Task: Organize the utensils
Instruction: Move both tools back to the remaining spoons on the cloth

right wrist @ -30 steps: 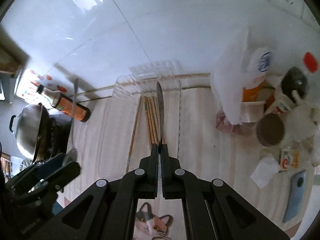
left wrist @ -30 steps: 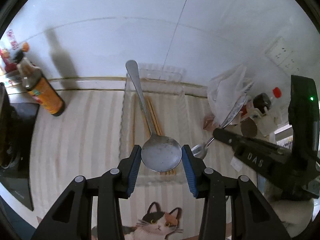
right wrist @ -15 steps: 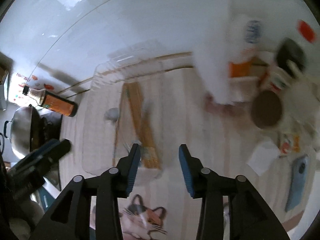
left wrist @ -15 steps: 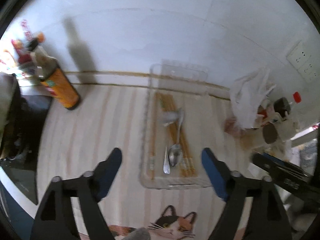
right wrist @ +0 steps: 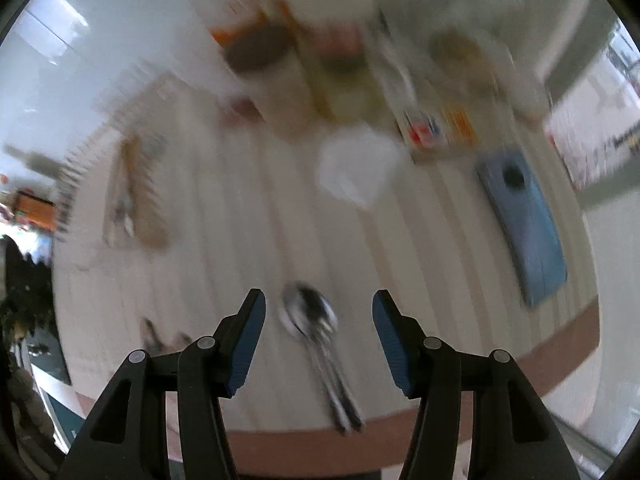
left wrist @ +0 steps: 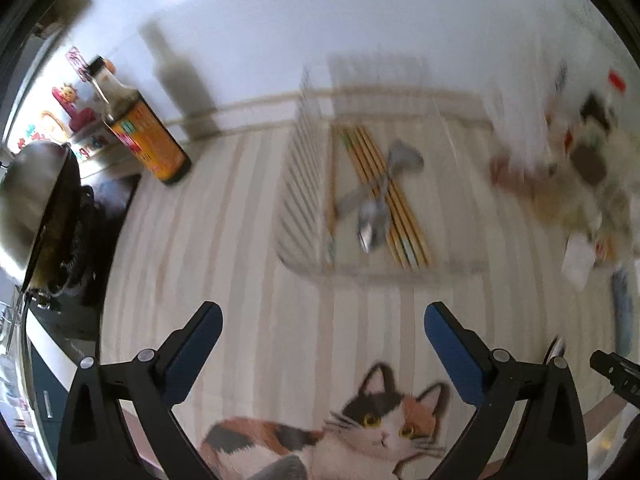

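A clear plastic tray lies on the striped cloth, holding yellow chopsticks, a small spoon and a larger spoon. My left gripper hangs well short of the tray, over the cat picture. Its jaws are opening wide with nothing between them. In the blurred right wrist view, a metal spoon, perhaps two stacked, lies near the table's front edge. My right gripper points down over it, jaws opening. The spoon bowl sits between the pads, which do not touch it.
A sauce bottle stands left of the tray, with a wok on a stove beyond it. A blue phone, a white paper and blurred jars and bags crowd the right side. The brown table rim is close.
Both grippers let their spoons go into the tray and opened. The left one drew back toward the cat picture. The right one swung right and down over the spoon by the table's edge.
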The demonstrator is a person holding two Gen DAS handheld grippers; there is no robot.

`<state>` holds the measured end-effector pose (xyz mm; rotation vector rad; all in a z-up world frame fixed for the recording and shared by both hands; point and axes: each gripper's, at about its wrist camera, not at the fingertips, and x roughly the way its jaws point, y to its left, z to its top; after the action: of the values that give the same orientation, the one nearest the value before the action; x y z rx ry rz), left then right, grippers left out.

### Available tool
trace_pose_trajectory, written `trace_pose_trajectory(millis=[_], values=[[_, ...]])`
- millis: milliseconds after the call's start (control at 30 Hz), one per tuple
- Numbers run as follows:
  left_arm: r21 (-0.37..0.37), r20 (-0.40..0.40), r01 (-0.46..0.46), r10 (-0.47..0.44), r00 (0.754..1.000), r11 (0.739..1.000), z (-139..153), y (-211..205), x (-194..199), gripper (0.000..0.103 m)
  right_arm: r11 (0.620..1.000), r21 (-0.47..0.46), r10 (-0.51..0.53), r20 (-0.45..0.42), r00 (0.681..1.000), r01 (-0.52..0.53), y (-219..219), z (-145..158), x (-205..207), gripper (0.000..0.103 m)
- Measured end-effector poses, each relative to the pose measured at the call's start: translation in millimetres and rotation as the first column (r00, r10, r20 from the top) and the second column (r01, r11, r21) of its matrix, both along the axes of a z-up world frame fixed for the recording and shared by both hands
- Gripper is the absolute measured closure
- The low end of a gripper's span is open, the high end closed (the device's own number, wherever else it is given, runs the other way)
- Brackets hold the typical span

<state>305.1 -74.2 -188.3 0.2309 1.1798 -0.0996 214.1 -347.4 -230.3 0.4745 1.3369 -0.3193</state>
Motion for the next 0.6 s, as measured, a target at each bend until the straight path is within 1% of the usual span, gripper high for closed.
trace_pose_trajectory(millis=[67, 167, 200, 267, 300, 333, 367, 467, 500, 600], values=[[0.018, -0.035, 0.024, -0.023, 0.999, 1.0, -16, -9, -14, 0.0, 1.0, 0.018, 0.004, -0.031, 1.0, -0.004, 0, -17, -12, 0.05], [0.04, -0.076, 0.05, -0.047, 0.996, 0.998, -34, -17, -29, 0.0, 0.999, 0.021, 0.037, -0.078, 0.996, -0.035, 7, -44, -24, 0.058], [0.048, -0.083, 0.055, -0.051, 0.995, 0.997, -37, -18, -33, 0.0, 0.998, 0.023, 0.054, -0.092, 0.994, -0.052, 10, -53, -26, 0.063], [0.06, -0.095, 0.066, -0.06, 0.994, 0.996, -42, -21, -38, 0.0, 0.996, 0.028, 0.092, -0.128, 0.987, -0.089, 18, -72, -28, 0.075], [0.066, -0.097, 0.069, -0.062, 0.993, 0.995, -44, -22, -40, 0.0, 0.995, 0.042, 0.1, -0.135, 0.986, -0.095, 20, -78, -30, 0.089], [0.069, -0.099, 0.069, -0.062, 0.993, 0.995, -45, -23, -42, 0.0, 0.995, 0.031, 0.099, -0.124, 0.987, -0.096, 22, -79, -32, 0.096], [0.068, -0.103, 0.068, -0.061, 0.993, 0.995, -45, -23, -43, 0.0, 0.995, 0.008, 0.104, -0.116, 0.988, -0.104, 24, -78, -32, 0.096], [0.059, -0.106, 0.074, -0.067, 0.992, 0.996, -44, -29, -47, 0.0, 0.997, 0.051, 0.066, -0.086, 0.994, -0.062, 22, -78, -37, 0.099], [0.057, -0.105, 0.083, -0.077, 0.991, 0.995, -44, -33, -49, 0.0, 0.997, 0.052, 0.052, -0.073, 0.996, -0.049, 19, -76, -39, 0.103], [0.044, -0.122, 0.124, -0.118, 0.985, 0.991, -47, -52, -58, 0.0, 0.998, 0.055, 0.009, -0.049, 0.999, -0.007, 7, -70, -47, 0.103]])
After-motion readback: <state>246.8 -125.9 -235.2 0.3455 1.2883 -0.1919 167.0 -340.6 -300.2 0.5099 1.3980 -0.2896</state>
